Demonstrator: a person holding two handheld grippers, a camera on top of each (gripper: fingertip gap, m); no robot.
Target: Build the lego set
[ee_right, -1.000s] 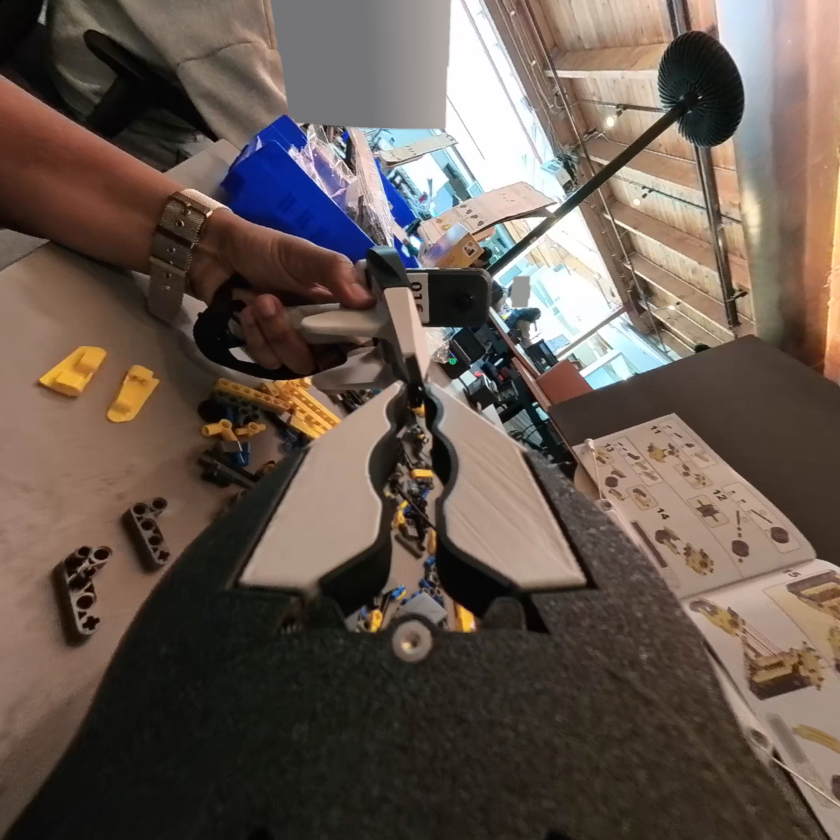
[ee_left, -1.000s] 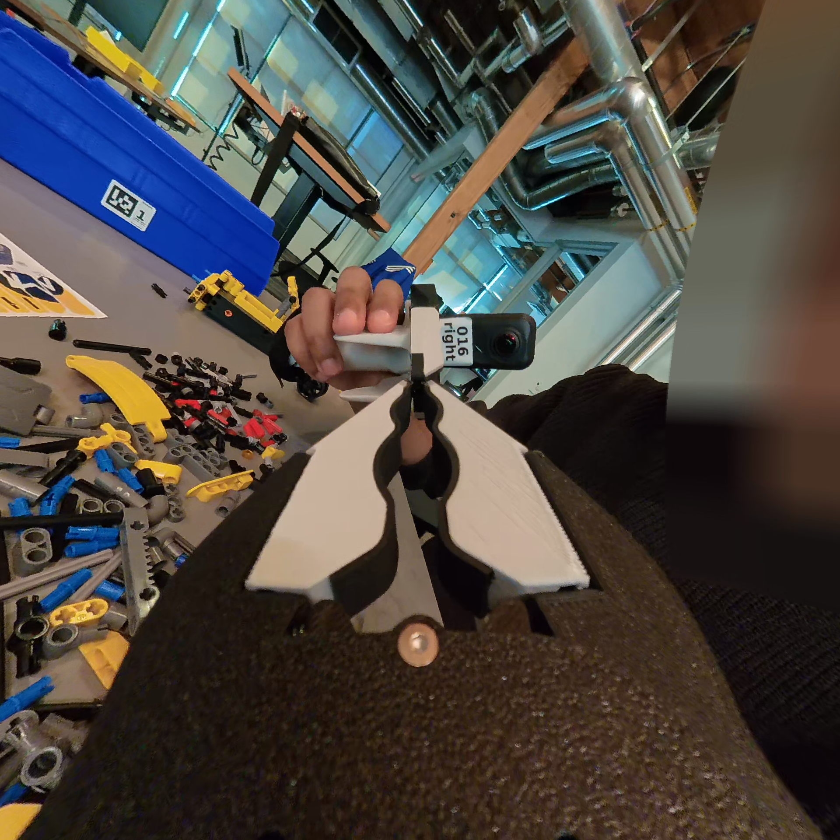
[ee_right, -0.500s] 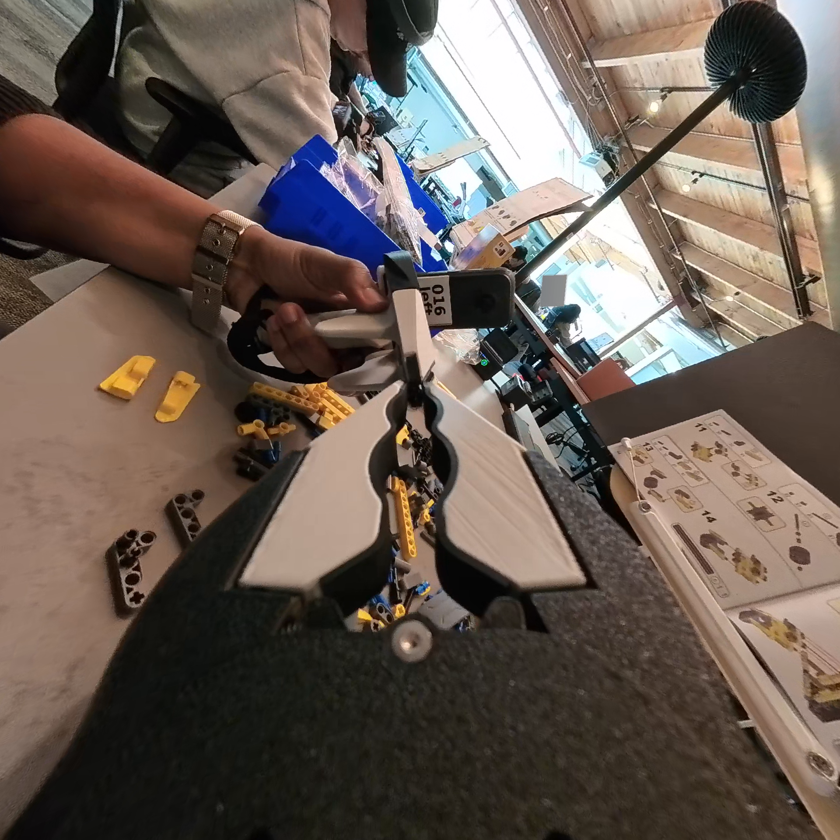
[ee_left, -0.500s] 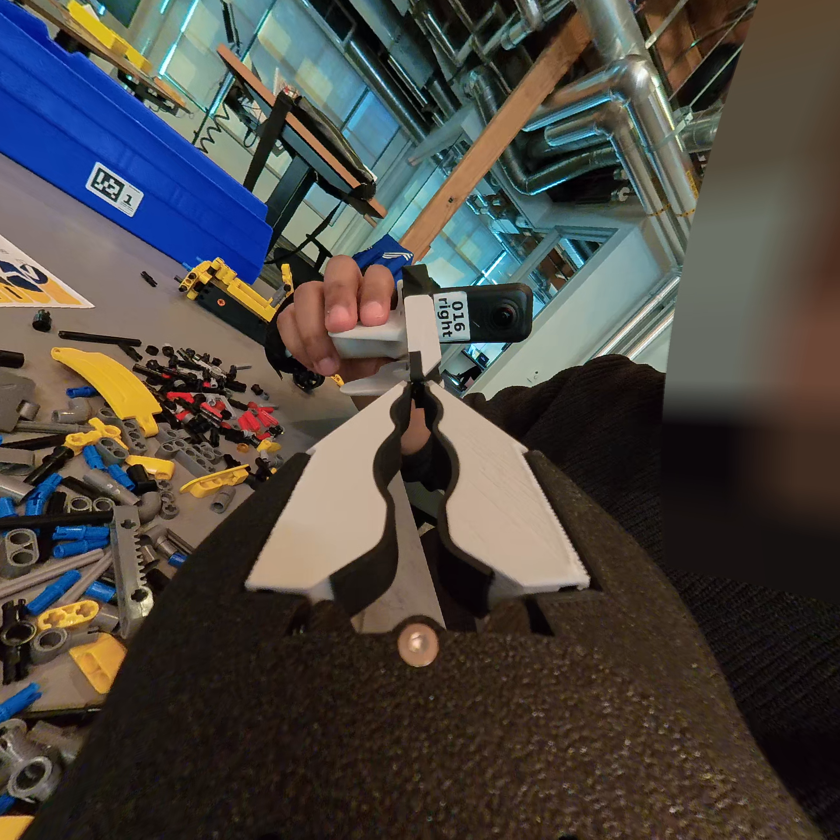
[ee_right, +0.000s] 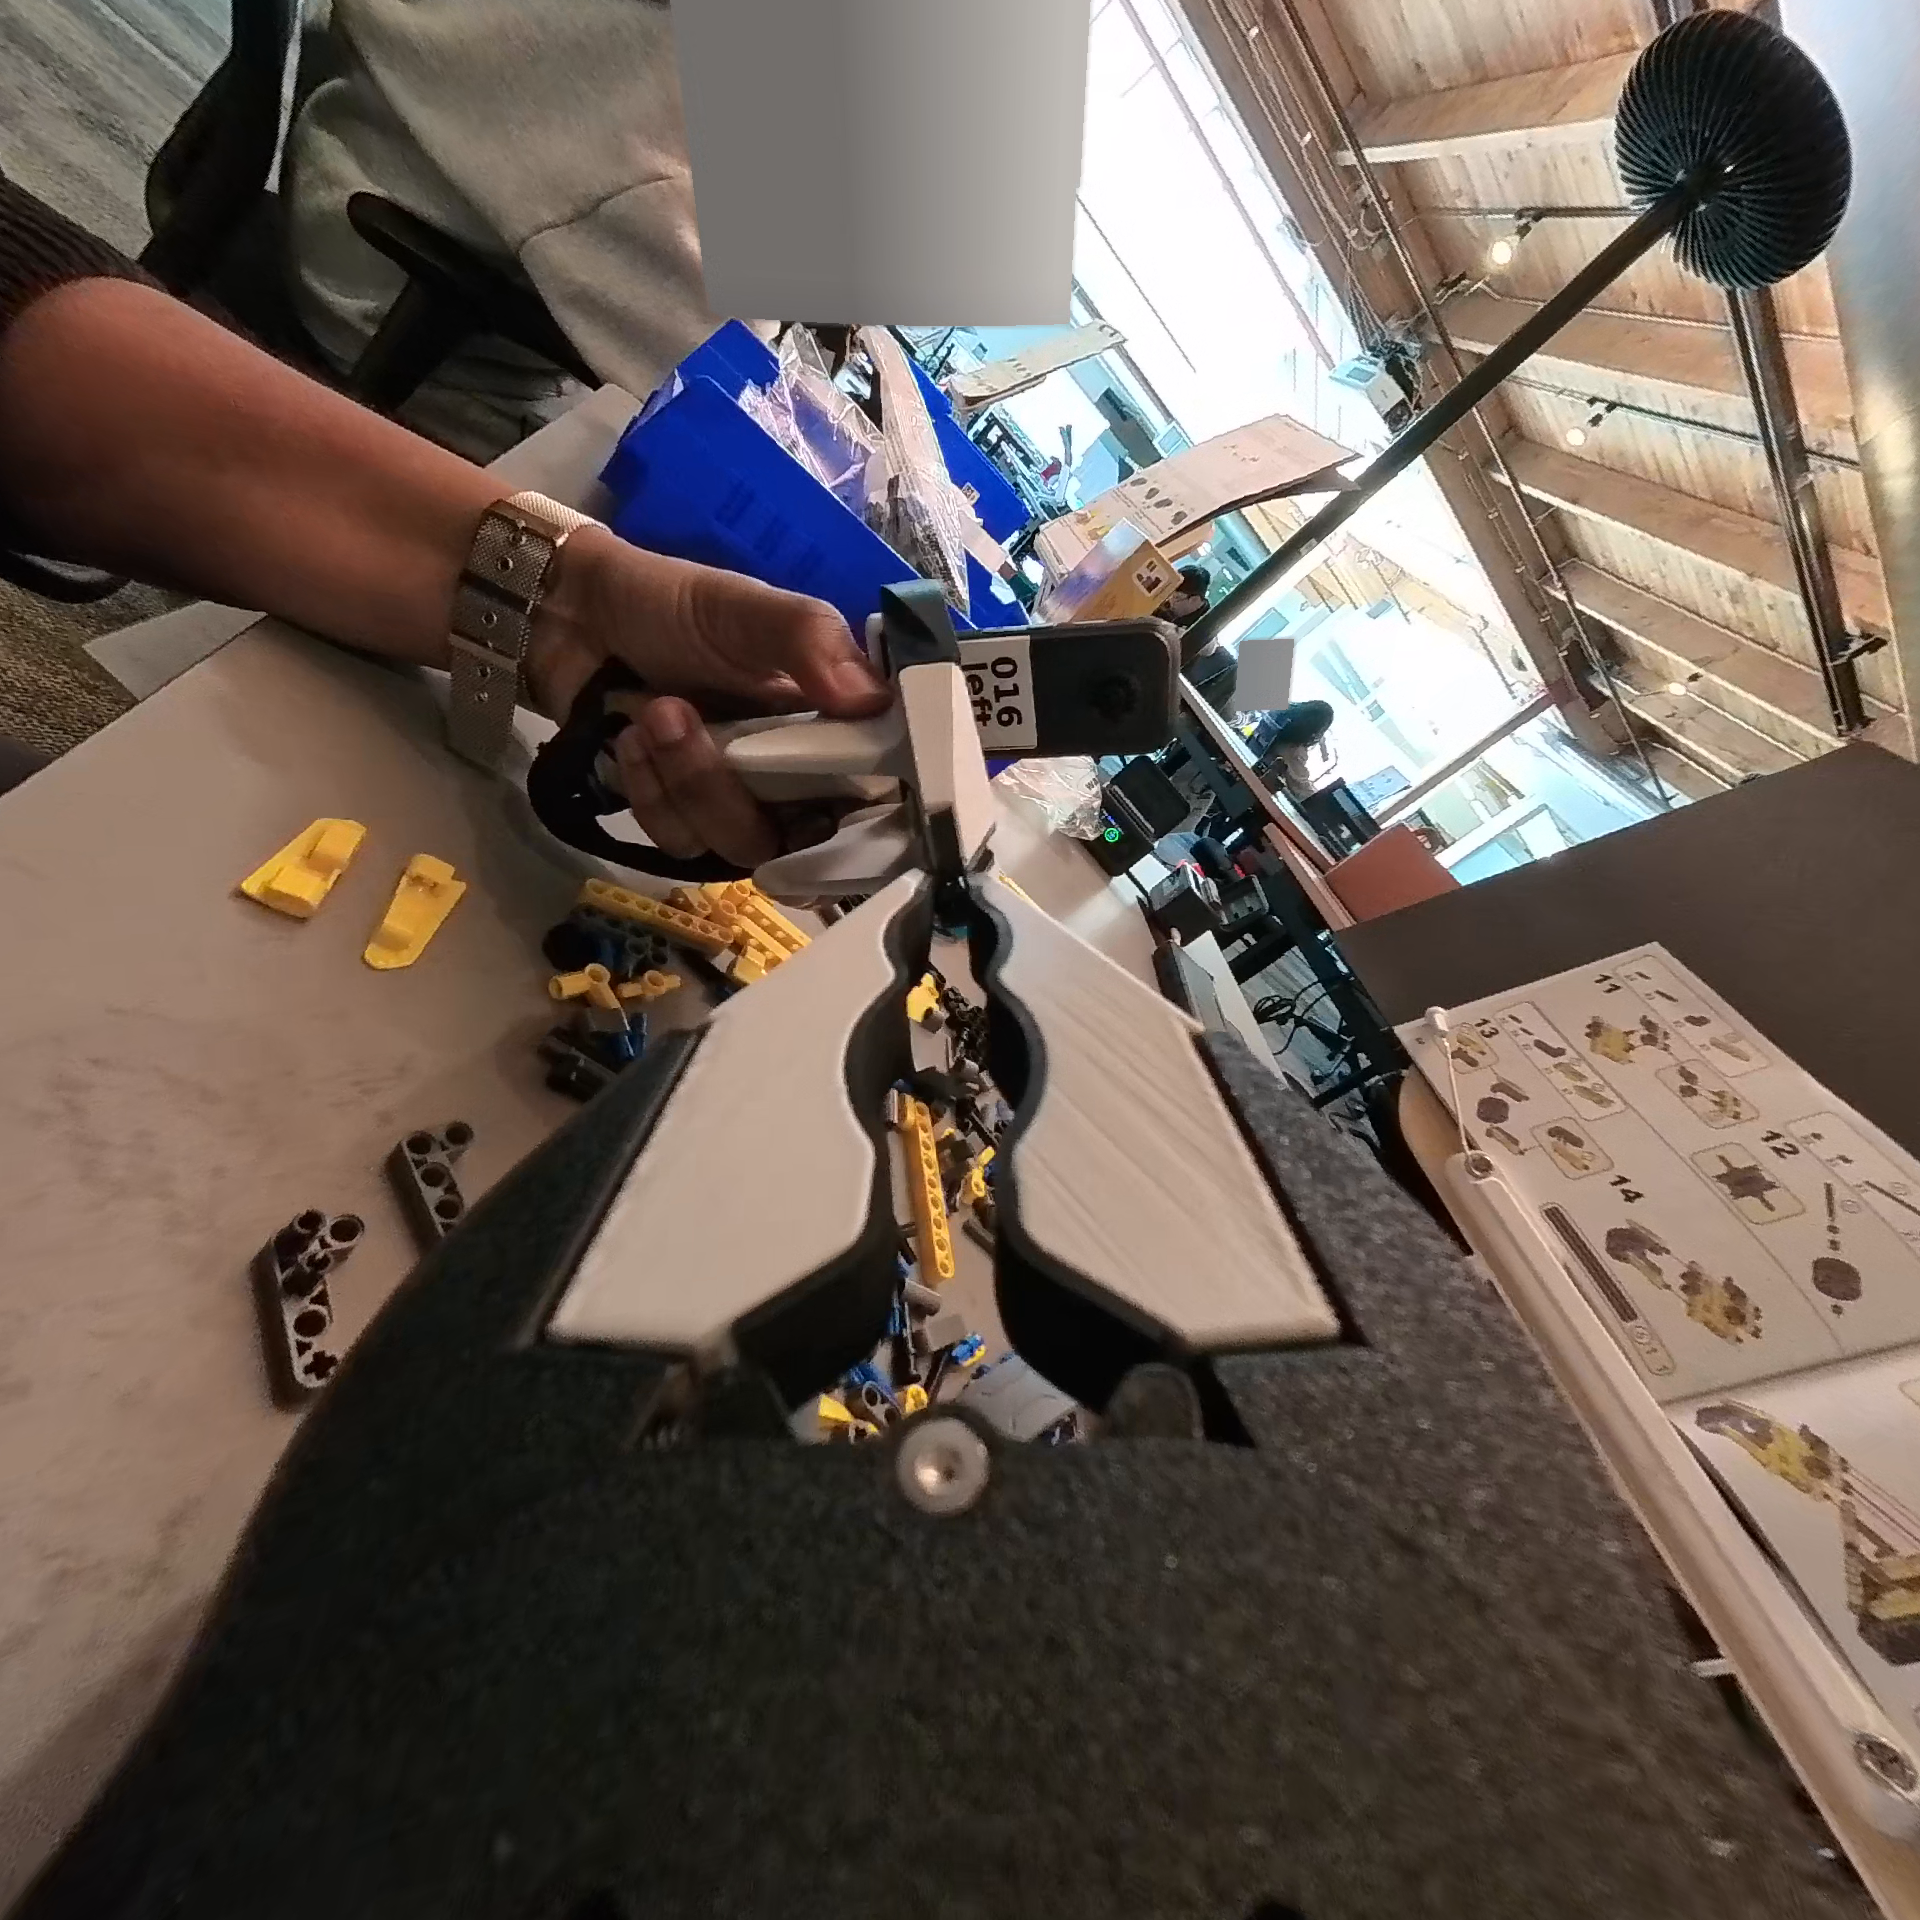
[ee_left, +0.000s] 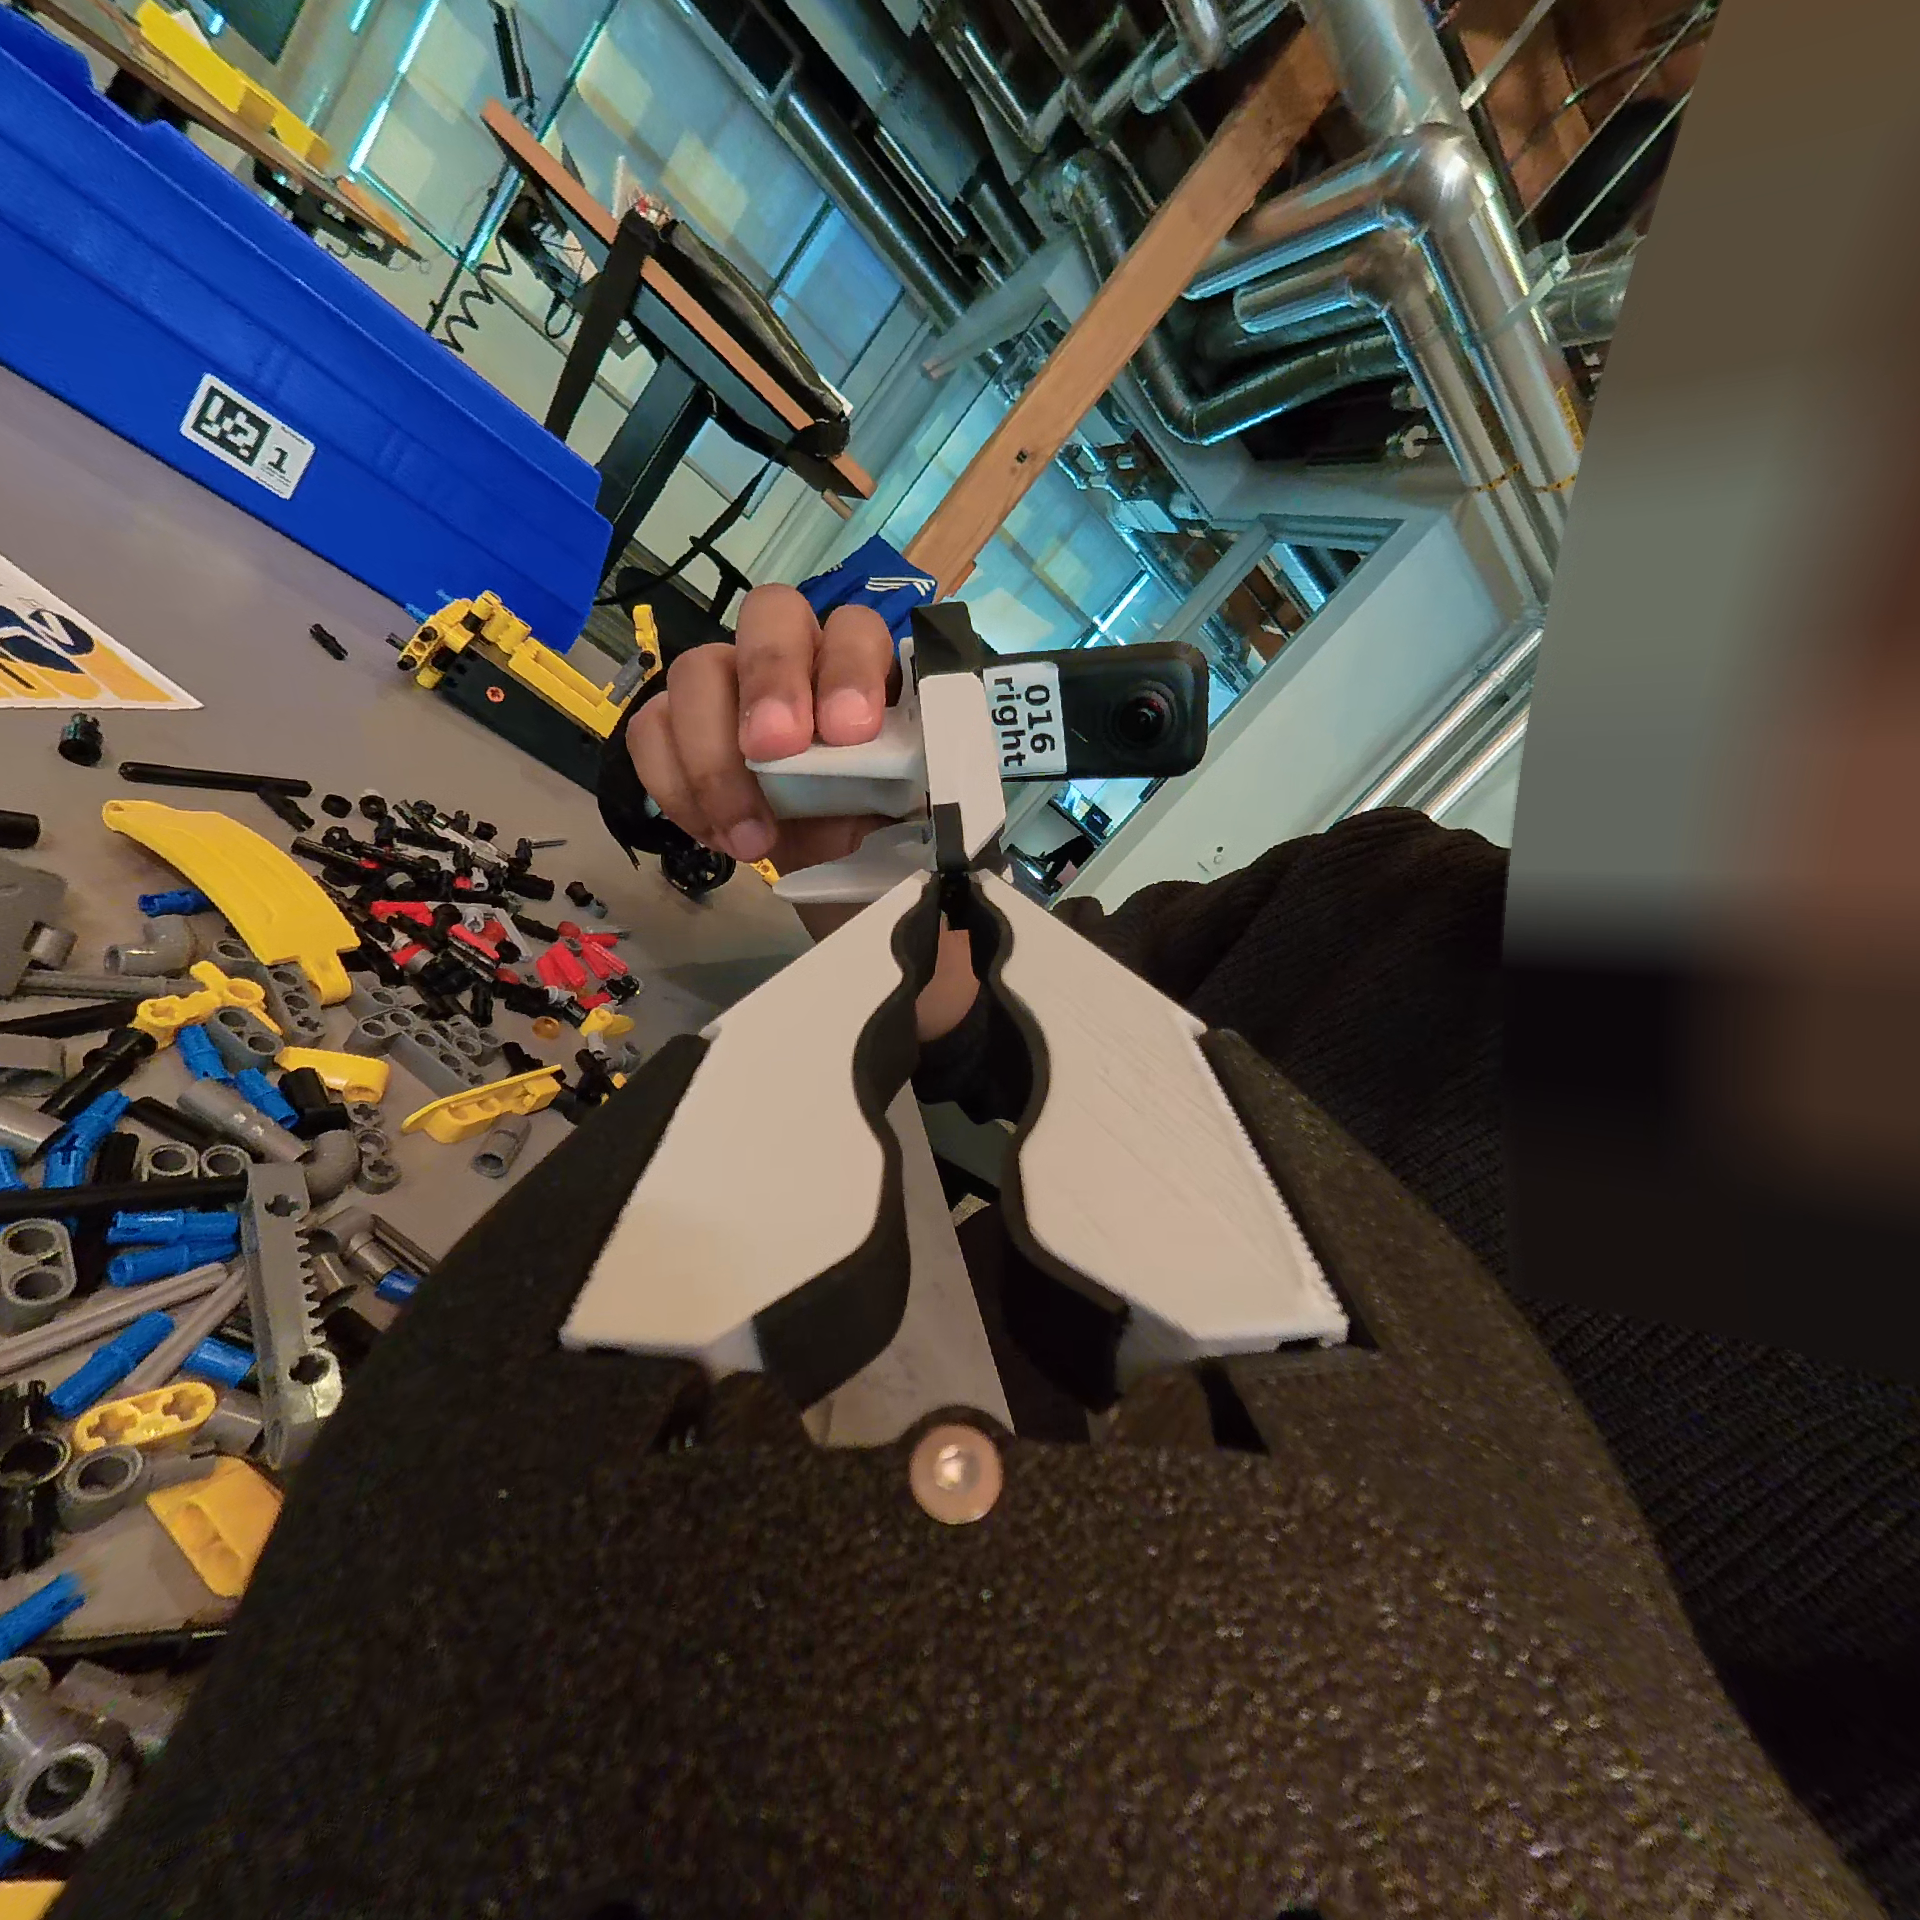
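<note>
My left gripper [ee_left: 951, 902] is shut, raised above the grey table [ee_left: 260, 582] and pointing at the right gripper [ee_left: 961, 847], which a hand [ee_left: 748, 748] holds. The two grippers meet tip to tip. In the right wrist view my right gripper [ee_right: 951, 896] is shut too, its tips against the left gripper [ee_right: 951, 847], which a hand [ee_right: 707, 665] with a metal-mesh wristband holds. A small dark bit shows where the tips meet. It is too small to tell what it is or which gripper holds it.
Loose building parts [ee_left: 312, 1039] in yellow, blue, grey, black and red cover the table below left. A yellow assembly [ee_left: 520, 665] lies by a blue bin [ee_left: 208, 312]. In the right wrist view are two yellow panels [ee_right: 353, 883], dark angled beams [ee_right: 301, 1288] and an open instruction booklet [ee_right: 1662, 1143]. The grippers are tip to tip, or close to it.
Both grippers stay shut and tip to tip. The pair has shifted slightly and tilted, so the background moves in both views. No part on the table has moved.
</note>
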